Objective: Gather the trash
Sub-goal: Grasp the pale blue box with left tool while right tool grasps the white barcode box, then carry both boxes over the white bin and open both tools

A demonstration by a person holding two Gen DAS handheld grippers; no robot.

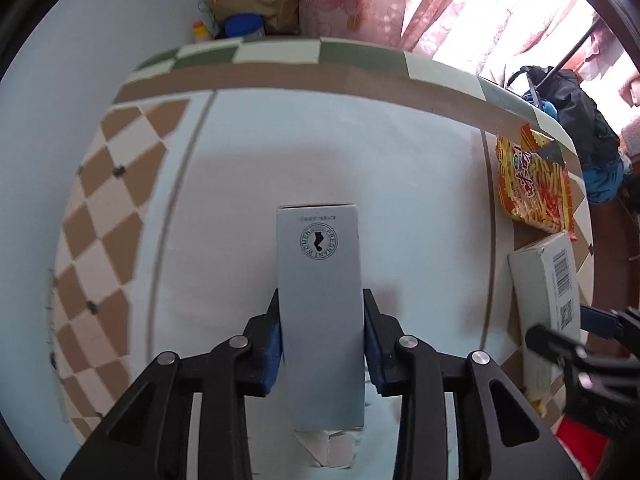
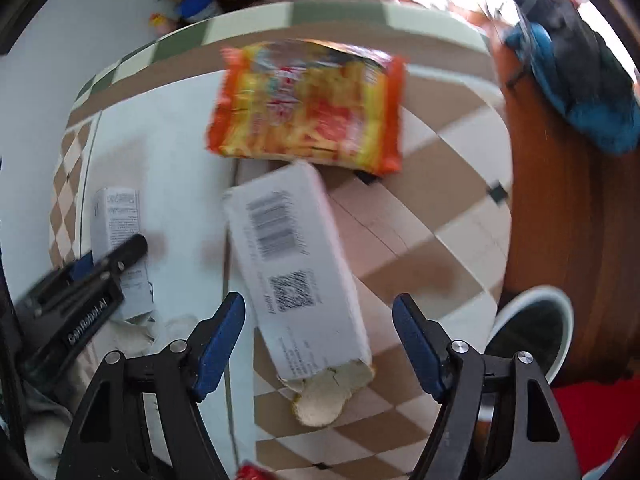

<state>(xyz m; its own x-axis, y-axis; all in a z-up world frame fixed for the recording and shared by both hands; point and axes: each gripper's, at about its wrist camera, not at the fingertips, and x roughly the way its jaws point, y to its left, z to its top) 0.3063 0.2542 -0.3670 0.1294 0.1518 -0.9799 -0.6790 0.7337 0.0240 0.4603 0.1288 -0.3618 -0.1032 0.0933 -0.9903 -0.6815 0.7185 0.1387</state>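
Trash, three items, all on the worktop; none is seen deposited yet.

Item 1: grey carton, narrow, torn open at its near end. It lies lengthwise on the pale central panel of the worktop. It is gripped by the left claw, whose blue pads are pressed against both long sides. Pickup is judged begun; lifting is not shown.

Item 2: white box, with a barcode and a square code on its upper face and a ragged torn end. It lies aslant on the checked border of the worktop. The right claw is held wide above it, the fingers astride its torn end with clear gaps on both sides. It is judged next for collection, not yet grasped.

Item 3: snack packet, orange and yellow, lying beyond the white box and touching or just overlapping its far end. It is untouched.

Receptacle: a round white-rimmed container is seen beside the worktop edge, possibly a bin; this cannot be confirmed.

Views compared: the pad contact on the grey carton and its round printed emblem are shown by the left wrist view only, where the white box appears merely at the right margin. The open right claw, the whole snack packet and the round container are shown by the right wrist view only, with some blur.
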